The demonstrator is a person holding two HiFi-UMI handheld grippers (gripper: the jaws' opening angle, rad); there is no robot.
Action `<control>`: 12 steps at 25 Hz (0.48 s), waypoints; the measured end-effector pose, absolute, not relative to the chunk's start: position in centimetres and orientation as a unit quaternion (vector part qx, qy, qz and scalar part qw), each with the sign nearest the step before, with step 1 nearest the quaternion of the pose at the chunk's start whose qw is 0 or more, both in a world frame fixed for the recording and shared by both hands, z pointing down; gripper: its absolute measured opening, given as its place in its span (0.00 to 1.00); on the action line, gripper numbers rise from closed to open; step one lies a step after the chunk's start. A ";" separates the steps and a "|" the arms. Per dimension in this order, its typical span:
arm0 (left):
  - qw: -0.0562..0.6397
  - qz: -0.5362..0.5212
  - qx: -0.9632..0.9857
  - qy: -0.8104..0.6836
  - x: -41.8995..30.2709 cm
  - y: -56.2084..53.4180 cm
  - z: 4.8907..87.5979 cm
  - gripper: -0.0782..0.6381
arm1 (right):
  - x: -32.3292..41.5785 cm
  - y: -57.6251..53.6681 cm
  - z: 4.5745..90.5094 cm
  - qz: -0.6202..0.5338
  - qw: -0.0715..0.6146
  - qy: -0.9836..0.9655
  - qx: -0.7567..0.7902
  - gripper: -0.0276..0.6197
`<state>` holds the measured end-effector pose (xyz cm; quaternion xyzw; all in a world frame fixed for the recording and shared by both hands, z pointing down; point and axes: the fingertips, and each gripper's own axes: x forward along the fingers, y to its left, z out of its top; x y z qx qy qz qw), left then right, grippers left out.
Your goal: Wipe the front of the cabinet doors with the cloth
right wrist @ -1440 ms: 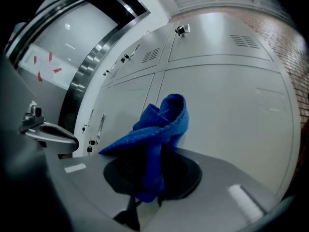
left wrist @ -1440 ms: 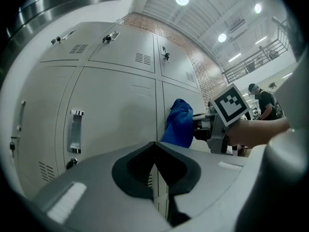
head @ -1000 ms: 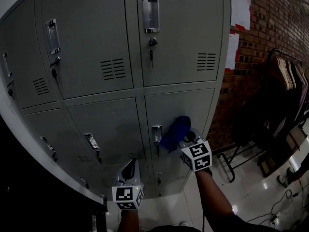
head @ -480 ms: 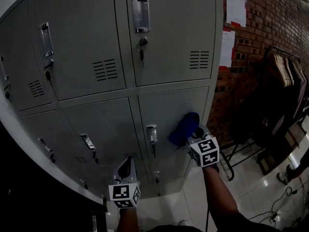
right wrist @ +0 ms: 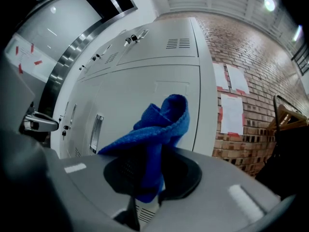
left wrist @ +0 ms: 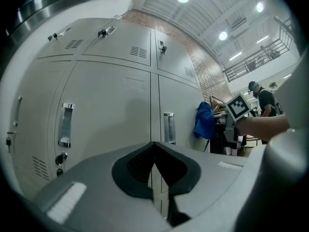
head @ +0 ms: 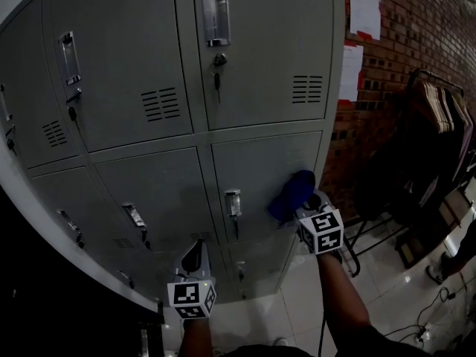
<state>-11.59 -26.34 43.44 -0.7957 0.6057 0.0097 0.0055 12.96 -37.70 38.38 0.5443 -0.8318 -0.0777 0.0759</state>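
Note:
Grey metal locker doors (head: 260, 166) fill the head view, each with a recessed handle (head: 233, 201) and a key lock. A blue cloth (head: 292, 193) is pressed against the lower right door, near its right edge, and my right gripper (head: 303, 205) is shut on it. In the right gripper view the cloth (right wrist: 161, 127) bunches up out of the shut jaws of the right gripper (right wrist: 145, 190) against the door. My left gripper (head: 196, 250) hangs lower left, off the doors, shut and empty. Its own view shows the left gripper (left wrist: 154, 166), the cloth (left wrist: 204, 121) and the right marker cube (left wrist: 237, 106).
A brick wall (head: 416, 28) with taped paper sheets (head: 366, 10) adjoins the lockers on the right. A dark clothes rack with hangers (head: 439, 117) stands further right on a glossy tiled floor (head: 387, 296). A person (left wrist: 263, 98) stands far off in the left gripper view.
The right gripper has slid the cloth to the right across the lower right door, from beside the handle toward the door's right edge. The left gripper has hardly moved.

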 end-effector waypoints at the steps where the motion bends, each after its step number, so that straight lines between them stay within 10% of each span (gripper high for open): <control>1: 0.006 0.009 -0.797 0.604 -11.4 -26.4 43.4 0.13 | 12.9 -37.7 38.4 -0.077 0.074 -0.830 0.548 0.15; 12: 0.005 0.010 -0.809 0.588 -10.3 -26.7 43.6 0.13 | 8.4 -35.3 39.1 -0.070 0.048 -0.838 0.540 0.15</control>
